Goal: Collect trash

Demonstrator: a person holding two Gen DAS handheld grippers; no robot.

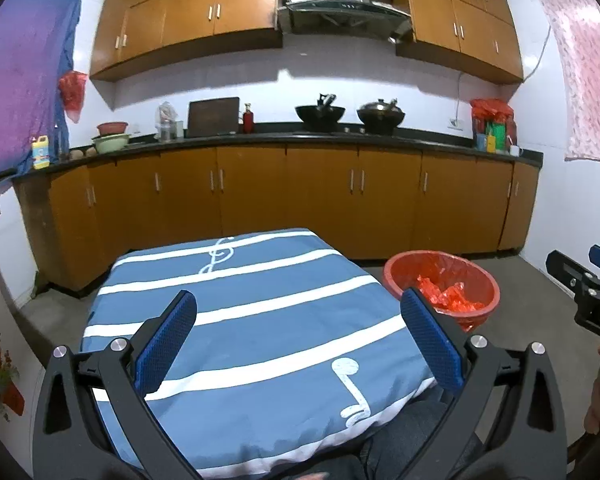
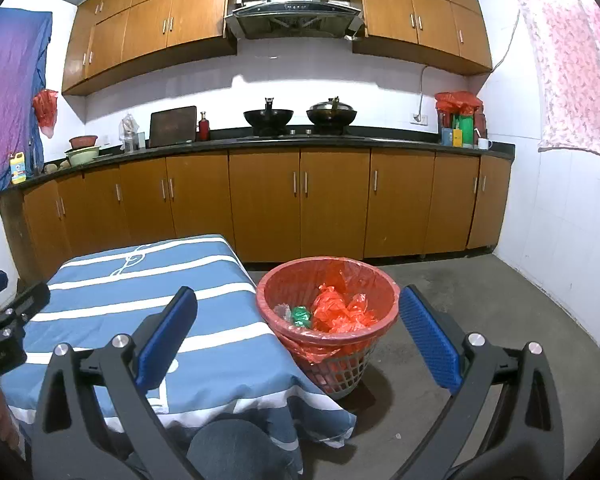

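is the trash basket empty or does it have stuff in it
Has stuff: the basket holds crumpled red plastic and a green wrapper.

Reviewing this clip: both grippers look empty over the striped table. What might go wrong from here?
The lined bin stands right against the tablecloth's overhanging corner, so a gripper sweep could snag the cloth or nudge the bin. The crumpled red bag sits high inside, so added trash might spill.

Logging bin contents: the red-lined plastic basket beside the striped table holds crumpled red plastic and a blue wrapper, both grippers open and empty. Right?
Nearly. The wrapper in the red-lined plastic basket is green, not blue, as the right wrist view shows. The rest holds.
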